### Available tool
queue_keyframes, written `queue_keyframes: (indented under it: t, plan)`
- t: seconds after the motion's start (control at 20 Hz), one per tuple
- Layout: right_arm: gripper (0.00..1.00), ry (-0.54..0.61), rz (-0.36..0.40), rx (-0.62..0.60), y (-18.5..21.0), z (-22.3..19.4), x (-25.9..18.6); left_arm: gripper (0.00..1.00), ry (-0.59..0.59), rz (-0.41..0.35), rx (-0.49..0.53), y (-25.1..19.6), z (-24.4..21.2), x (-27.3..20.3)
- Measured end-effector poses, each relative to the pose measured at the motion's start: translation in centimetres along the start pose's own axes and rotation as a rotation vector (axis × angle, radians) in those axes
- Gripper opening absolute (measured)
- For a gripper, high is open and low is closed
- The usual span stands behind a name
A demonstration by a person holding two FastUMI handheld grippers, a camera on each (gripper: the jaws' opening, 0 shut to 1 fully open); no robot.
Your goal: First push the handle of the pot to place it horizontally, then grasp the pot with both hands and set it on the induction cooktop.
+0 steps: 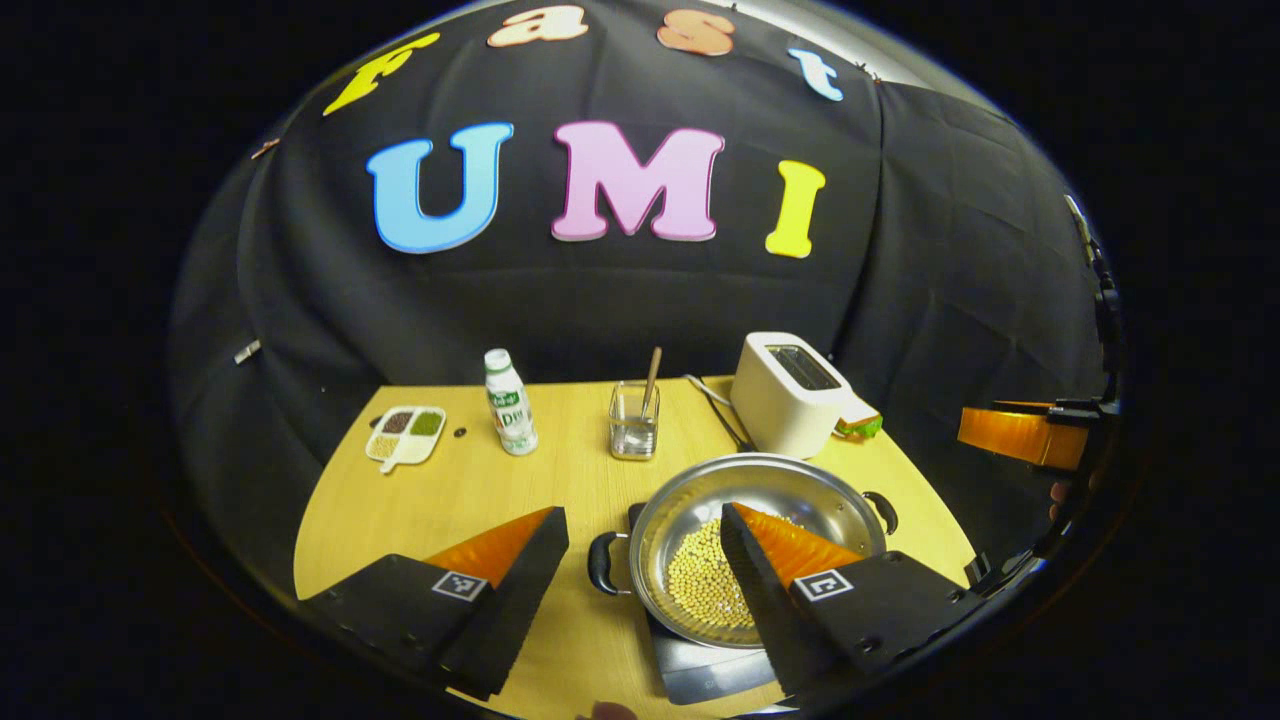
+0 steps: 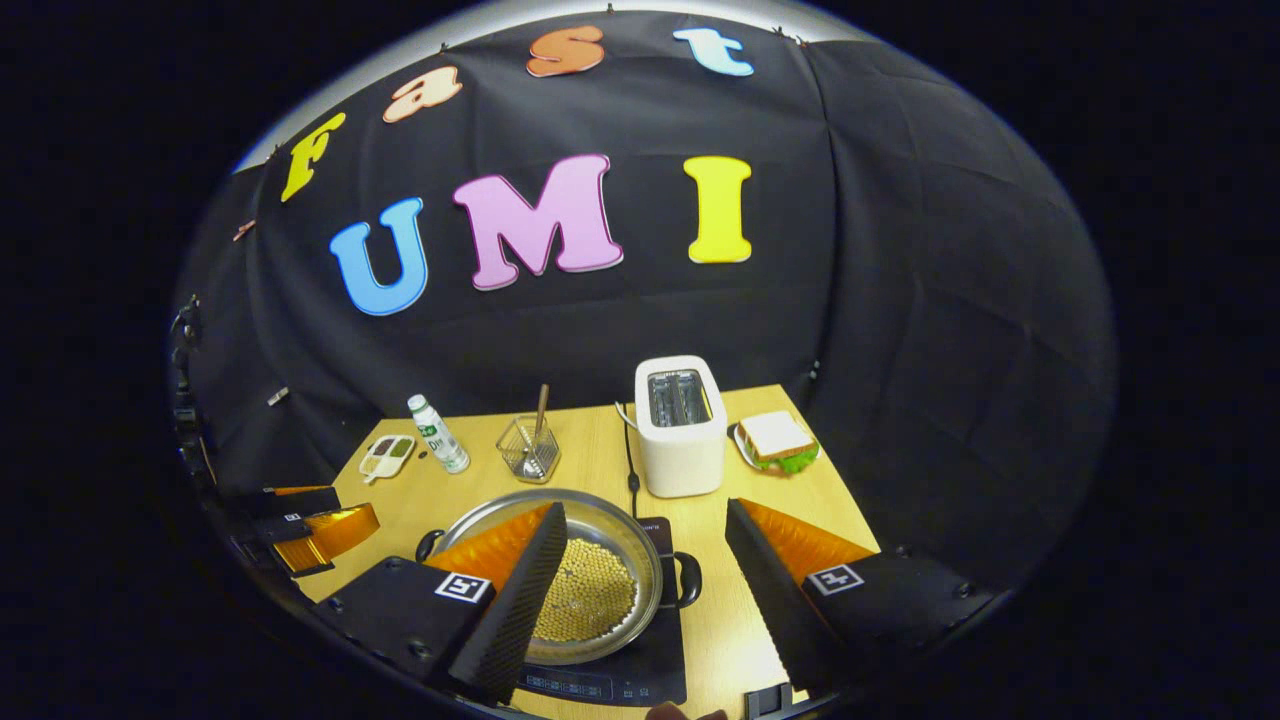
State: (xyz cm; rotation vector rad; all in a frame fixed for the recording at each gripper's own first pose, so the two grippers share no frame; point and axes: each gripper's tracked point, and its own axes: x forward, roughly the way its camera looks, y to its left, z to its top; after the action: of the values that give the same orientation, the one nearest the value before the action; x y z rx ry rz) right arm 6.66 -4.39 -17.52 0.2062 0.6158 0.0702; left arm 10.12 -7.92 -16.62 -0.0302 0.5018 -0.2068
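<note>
Your wooden surface [image 1: 480, 490] carries everything here, and the pot [image 1: 757, 545] sits at its near edge, resting on the dark induction cooktop [image 2: 640, 665] with pale beans [image 2: 590, 598] heaped in its bottom. From the right gripper view the pot's two black loop handles lie level, one [image 2: 688, 578] pointing toward your right claw and the other [image 2: 430, 543] toward your left. Behind the pot stands the white toaster [image 2: 680, 425], its cord trailing down toward the cooktop, and just beside it on the far right corner a sandwich [image 2: 778, 440] rests on a small plate. Your left claw [image 1: 640, 545] hangs above the near edge with its fingers spread wide apart; one finger [image 1: 770, 570] lies over the pot's bowl and the other [image 1: 510, 580] over bare wood, and the near handle [image 1: 605, 563] shows between them, untouched. Your right claw [image 2: 645, 560] is likewise spread wide, one finger [image 2: 520, 590] over the pot's rim, the other [image 2: 780, 590] over the wood, gripping nothing. Farther back you have a white bottle [image 1: 511, 402] standing upright, a clear glass cup [image 1: 634, 420] with a wooden stick leaning in it, and at the far left a small divided dish [image 1: 405, 434] of grains.
</note>
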Motion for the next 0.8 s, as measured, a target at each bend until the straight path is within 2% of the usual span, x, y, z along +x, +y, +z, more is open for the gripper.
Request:
queue_keyframes:
  t: [0.2,0.5,0.6,0.8]
  plan:
    - [0.99,-0.174,-0.018,0.011,1.0,4.1,-3.5,0.95,-0.176,0.018,0.024,0.8,4.3,-4.3]
    - [0.98,-0.399,-0.052,0.015,2.8,9.1,-9.1,0.95,-0.359,0.053,0.035,2.2,8.5,-11.4]
    - [0.98,-0.444,-0.057,0.007,3.6,9.6,-10.6,0.95,-0.400,0.046,-0.012,2.4,9.0,-13.1]
    - [0.98,-0.498,-0.078,-0.038,4.3,10.0,-12.3,0.95,-0.424,0.108,-0.048,5.5,8.8,-14.8]
